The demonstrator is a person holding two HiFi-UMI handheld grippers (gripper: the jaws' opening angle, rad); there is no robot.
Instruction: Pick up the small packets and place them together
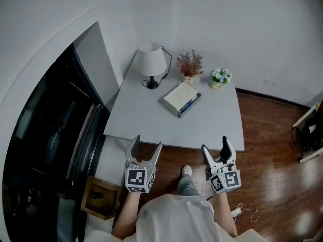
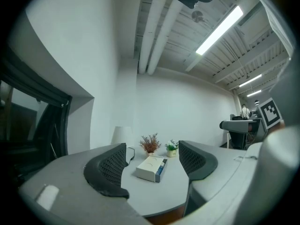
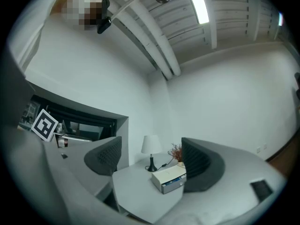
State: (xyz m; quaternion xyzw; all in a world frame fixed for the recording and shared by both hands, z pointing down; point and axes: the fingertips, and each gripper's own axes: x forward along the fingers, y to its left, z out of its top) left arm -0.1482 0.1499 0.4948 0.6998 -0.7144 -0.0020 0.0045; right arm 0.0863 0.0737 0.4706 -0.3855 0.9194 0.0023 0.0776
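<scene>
No loose small packets show in any view. A white box [image 1: 181, 99] with a blue end lies on the grey table [image 1: 146, 117], right of centre. My left gripper [image 1: 147, 142] hangs just short of the table's near edge, jaws open and empty. My right gripper [image 1: 215, 144] sits beside it at the near right corner, also open and empty. In the left gripper view the box [image 2: 150, 168] lies ahead between the jaws of the left gripper [image 2: 152, 153]. The right gripper view shows the box [image 3: 169, 178] by the right jaw of the right gripper [image 3: 150, 165].
At the table's far edge stand a white lamp [image 1: 151, 62], dried flowers [image 1: 189, 64] and a small flower pot [image 1: 220, 77]. A dark glass-fronted cabinet [image 1: 50, 135] lines the left. A wooden box [image 1: 101, 198] and a cable [image 1: 245, 213] lie on the floor.
</scene>
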